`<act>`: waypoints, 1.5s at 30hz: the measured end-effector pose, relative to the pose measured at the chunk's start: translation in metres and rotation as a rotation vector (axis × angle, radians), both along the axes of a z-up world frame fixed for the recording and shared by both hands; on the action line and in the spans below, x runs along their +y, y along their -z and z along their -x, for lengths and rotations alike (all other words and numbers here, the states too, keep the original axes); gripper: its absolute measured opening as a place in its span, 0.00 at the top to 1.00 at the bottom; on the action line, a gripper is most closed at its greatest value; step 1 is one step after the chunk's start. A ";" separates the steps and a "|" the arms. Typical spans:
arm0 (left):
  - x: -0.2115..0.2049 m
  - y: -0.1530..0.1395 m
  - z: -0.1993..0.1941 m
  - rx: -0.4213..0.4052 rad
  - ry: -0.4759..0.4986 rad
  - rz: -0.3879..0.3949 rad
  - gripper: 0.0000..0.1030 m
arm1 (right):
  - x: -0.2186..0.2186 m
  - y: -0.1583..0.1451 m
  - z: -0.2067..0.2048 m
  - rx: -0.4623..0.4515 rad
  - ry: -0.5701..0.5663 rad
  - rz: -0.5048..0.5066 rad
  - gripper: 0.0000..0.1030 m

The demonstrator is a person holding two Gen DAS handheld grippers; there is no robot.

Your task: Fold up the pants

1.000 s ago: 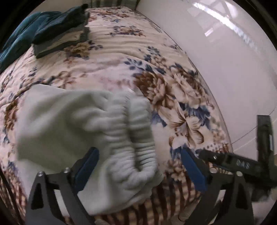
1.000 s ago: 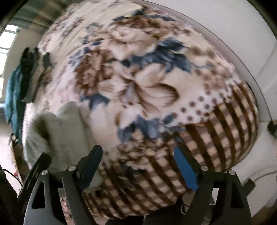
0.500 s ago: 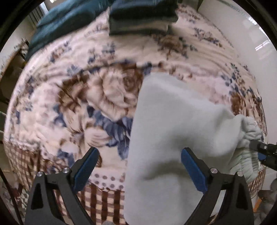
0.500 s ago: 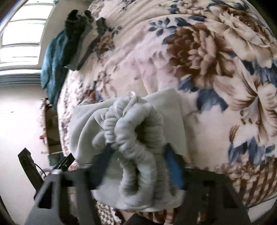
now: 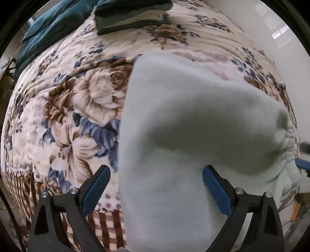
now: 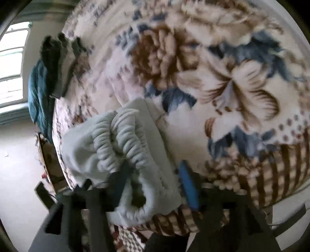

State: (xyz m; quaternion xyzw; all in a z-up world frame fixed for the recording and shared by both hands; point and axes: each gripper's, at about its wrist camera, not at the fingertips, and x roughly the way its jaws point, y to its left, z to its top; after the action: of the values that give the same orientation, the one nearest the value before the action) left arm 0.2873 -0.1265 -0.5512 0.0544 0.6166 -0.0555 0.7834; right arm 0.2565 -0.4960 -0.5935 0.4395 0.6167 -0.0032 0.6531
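The pale grey fleece pants (image 5: 174,135) lie folded on the floral bedspread (image 5: 77,108) near the bed's foot edge. The left hand-held gripper (image 5: 156,186) hangs spread wide over the fabric, gripping nothing. The right hand-held gripper (image 6: 153,186), blurred, straddles the elastic waistband (image 6: 124,141), its jaws apart. Folded dark clothes (image 5: 131,15) sit at 12 o'clock.

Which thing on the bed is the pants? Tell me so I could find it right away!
Look at the big flowery blanket covering the bed. Near its checked edge lie the pants, a soft, pale grey-green bundle with a ruffled stretchy waistband. The other clothes are a dark folded pile far across the bed, so the pants are the only light, fluffy thing.
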 end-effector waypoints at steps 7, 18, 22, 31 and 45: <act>-0.009 0.008 0.012 -0.006 0.053 -0.028 0.05 | 0.055 0.024 0.009 0.109 -0.150 0.004 0.68; -0.010 0.013 0.016 0.024 0.037 0.018 0.02 | 0.027 0.056 0.050 0.261 -0.081 0.008 0.66; 0.005 -0.022 0.019 -0.041 -0.023 0.022 0.02 | 0.015 0.012 0.031 0.196 -0.154 0.073 0.27; 0.063 -0.049 -0.038 -0.162 -0.169 0.057 0.02 | 0.125 -0.081 -0.132 -0.004 -0.578 0.170 0.21; 0.077 0.022 -0.064 0.044 -0.144 0.270 0.01 | 0.236 0.104 -0.274 0.427 -0.440 -0.280 0.93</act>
State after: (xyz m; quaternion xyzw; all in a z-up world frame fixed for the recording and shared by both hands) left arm 0.3514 -0.0493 -0.5736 -0.0971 0.6228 -0.0826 0.7719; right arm 0.5302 -0.2596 -0.6974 0.3709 0.8141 0.1305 0.4274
